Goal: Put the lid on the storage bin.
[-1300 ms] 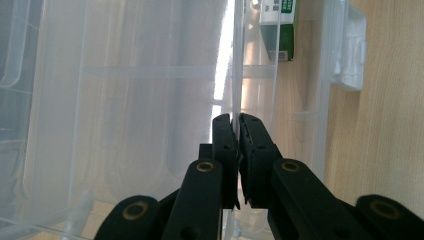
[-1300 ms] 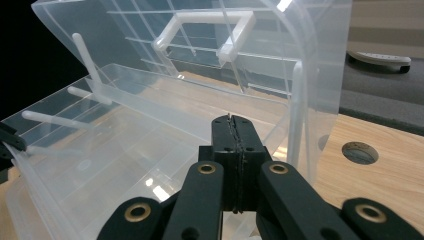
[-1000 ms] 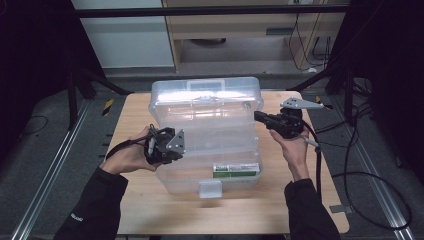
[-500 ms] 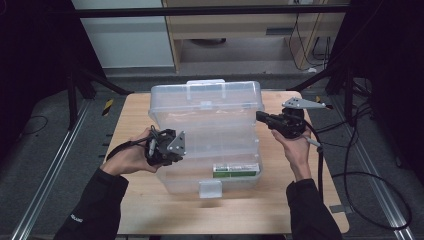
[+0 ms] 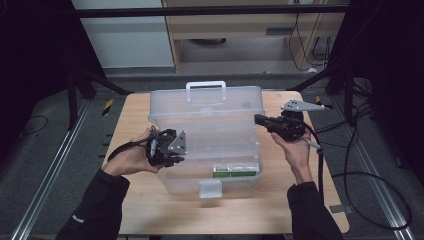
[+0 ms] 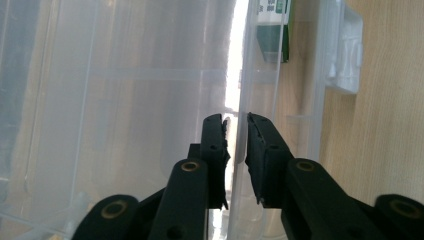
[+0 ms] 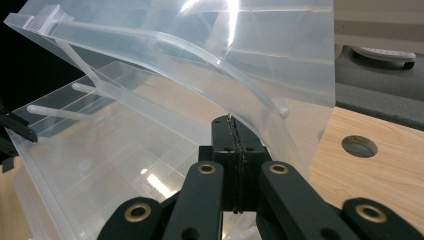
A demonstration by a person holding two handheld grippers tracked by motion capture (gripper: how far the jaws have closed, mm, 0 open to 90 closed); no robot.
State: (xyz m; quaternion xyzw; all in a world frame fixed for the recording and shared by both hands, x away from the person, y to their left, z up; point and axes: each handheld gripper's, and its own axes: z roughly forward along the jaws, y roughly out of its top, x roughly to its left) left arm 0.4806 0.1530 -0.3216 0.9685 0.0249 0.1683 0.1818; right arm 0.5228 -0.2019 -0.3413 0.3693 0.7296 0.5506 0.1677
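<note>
Right gripper view: fingers (image 7: 235, 131) at lid (image 7: 210, 55).

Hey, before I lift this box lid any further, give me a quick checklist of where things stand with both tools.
1. Right tool closed on the clear plastic lid at its edge: ok, jaws shut together on it in the right gripper view.
2. Left tool gripping the clear plastic storage box: not ok, jaws stand slightly apart around a thin wall.
3. Lid partly raised: ok, it tilts up off the box.
4. White front latch released: ok, it hangs loose at the front.
5. Green and white packet inside staying put: cannot tell.
6. Box fully on the light wooden table: ok.
</note>
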